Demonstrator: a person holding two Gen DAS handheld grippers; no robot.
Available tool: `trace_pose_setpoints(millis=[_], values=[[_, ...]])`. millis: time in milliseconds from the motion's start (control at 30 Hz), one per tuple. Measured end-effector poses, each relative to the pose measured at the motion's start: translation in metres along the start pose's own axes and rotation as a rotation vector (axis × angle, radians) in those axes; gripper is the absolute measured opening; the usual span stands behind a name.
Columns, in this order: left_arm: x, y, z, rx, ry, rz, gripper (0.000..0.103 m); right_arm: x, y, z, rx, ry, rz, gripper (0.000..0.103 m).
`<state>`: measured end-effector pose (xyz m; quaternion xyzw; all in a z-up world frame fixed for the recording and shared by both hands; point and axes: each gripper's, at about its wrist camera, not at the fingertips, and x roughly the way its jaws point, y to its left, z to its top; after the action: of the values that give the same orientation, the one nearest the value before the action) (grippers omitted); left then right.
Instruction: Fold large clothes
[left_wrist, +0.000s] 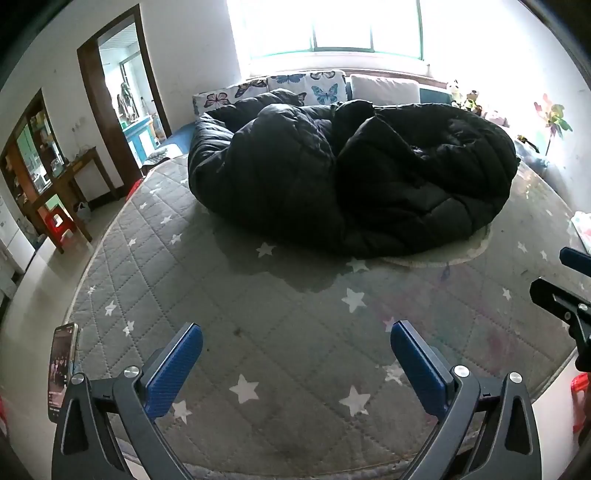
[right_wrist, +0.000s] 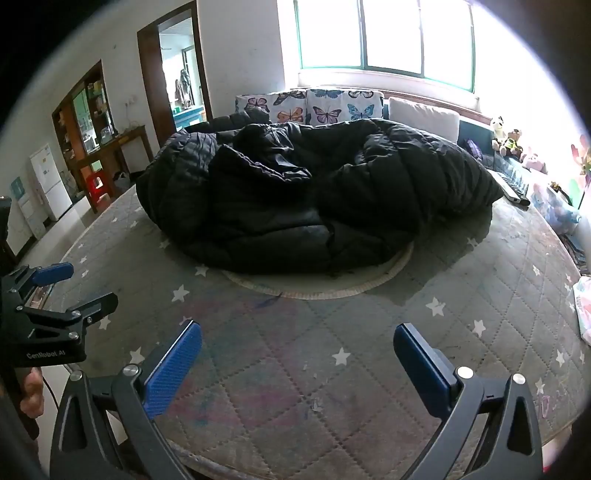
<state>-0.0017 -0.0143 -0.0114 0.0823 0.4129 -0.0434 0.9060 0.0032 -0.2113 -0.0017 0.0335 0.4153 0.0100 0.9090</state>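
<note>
Left wrist view: a bulky black quilted down coat (left_wrist: 351, 177) lies crumpled mid-mattress on the grey star-patterned bed (left_wrist: 288, 369). Left gripper (left_wrist: 296, 345) and right gripper (right_wrist: 297, 343) hover nearby, fingers spread wide, holding nothing.

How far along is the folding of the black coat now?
Nothing looks done: the coat lies in a crumpled heap on the mattress. Nothing is in hand: left gripper and right gripper are over the mattress, short of the coat, jaws open and empty. Spreading and all folding remain.
</note>
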Motion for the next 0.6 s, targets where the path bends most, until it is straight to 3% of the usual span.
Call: trace_pose_setpoints(millis=[600], values=[[0.0067, -0.0023, -0.0024, 0.004, 0.019, 0.000, 0.103, -0.0001, 0.0012, 0.0002, 0.001, -0.001, 0.012, 0.103]])
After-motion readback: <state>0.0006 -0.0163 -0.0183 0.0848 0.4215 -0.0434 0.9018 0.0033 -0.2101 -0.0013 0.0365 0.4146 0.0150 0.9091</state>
